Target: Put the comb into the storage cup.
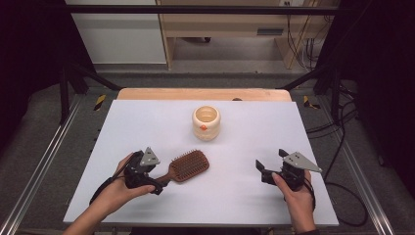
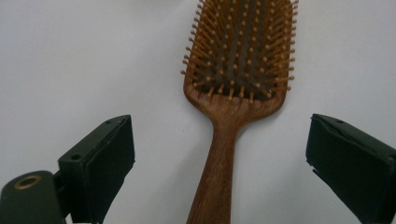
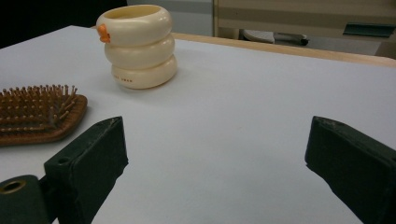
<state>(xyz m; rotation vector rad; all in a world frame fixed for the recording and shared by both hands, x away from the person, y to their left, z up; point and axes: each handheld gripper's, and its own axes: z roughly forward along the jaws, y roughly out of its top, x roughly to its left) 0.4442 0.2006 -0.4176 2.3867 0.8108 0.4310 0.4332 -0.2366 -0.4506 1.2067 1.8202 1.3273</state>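
Note:
A wooden paddle hairbrush [image 1: 188, 166] lies bristles up on the white table, handle pointing toward my left gripper [image 1: 157, 185]. In the left gripper view the brush handle [image 2: 218, 168] runs up between the two open jaws without touching either, and the bristle head [image 2: 240, 46] lies beyond. A cream ribbed cup [image 1: 206, 123] with a small orange mark stands upright at the table's middle back. My right gripper [image 1: 265, 170] hovers open at the right front, with nothing between its jaws; its view shows the cup [image 3: 137, 46] and the brush head [image 3: 37, 114] to the left.
The white tabletop [image 1: 244, 132] has bare room around the cup and between the two grippers. A wooden strip [image 1: 203, 94] runs along the far edge. Metal rails and cables flank the table on both sides.

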